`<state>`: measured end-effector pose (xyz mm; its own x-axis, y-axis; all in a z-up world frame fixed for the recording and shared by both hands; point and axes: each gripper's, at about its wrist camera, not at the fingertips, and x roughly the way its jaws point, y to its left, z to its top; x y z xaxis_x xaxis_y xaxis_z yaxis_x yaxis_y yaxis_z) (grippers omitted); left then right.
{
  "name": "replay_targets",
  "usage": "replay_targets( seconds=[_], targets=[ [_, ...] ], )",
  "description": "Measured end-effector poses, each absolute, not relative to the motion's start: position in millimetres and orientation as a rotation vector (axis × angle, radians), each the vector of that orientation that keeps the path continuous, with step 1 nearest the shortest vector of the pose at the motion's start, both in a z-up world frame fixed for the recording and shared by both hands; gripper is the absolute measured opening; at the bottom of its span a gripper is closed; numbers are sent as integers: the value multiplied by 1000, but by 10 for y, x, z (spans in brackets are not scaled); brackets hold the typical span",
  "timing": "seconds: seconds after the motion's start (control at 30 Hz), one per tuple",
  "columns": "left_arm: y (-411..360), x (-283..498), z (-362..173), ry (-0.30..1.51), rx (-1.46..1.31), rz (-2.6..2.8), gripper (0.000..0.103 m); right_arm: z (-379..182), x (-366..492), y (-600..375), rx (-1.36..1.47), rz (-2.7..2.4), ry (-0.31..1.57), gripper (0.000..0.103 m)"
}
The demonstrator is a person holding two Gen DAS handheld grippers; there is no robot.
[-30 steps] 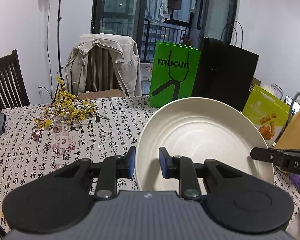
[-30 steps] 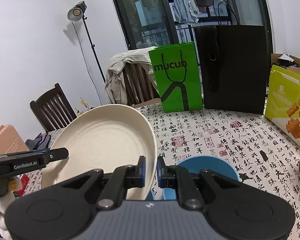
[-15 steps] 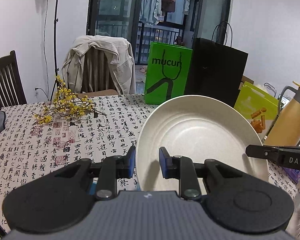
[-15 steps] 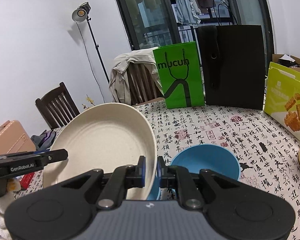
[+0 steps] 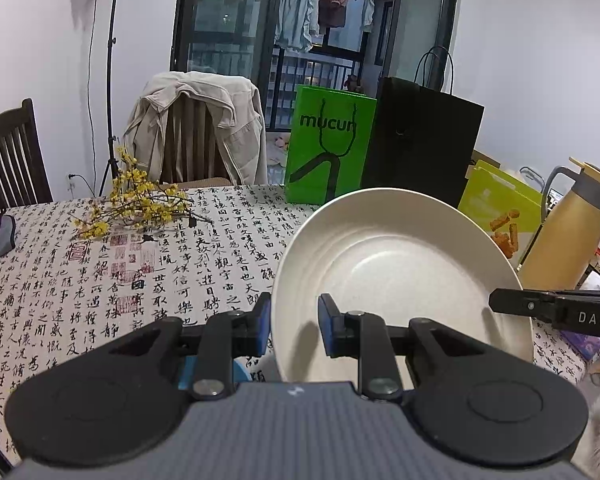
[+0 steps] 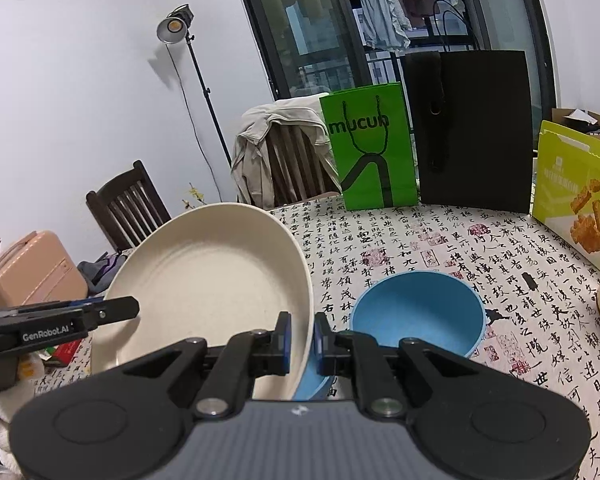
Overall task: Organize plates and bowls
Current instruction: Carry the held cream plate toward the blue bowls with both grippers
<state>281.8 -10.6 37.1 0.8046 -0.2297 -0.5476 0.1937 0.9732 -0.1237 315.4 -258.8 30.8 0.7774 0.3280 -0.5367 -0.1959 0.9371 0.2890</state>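
A cream plate (image 5: 400,276) – round, shallow, faintly ringed – hangs tilted above the table, gripped at both rims. A blue bowl (image 6: 418,312) sits upright just beside it – empty.

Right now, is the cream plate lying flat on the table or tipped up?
Tipped up. The cream plate is off the table, both hand-held grippers clamping its rim; its far edge rises above the blue bowl.

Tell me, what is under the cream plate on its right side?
A blue bowl sits on the tablecloth, partly under the raised cream plate. Its near-left rim is covered by the plate and fingers.
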Motion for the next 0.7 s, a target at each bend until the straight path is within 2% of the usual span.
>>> replay_targets(
  seconds=[0.7],
  targets=[
    [25, 2416, 263, 591, -84, -239, 24, 243, 2808, -2529, 220, 315, 637, 11]
  ],
)
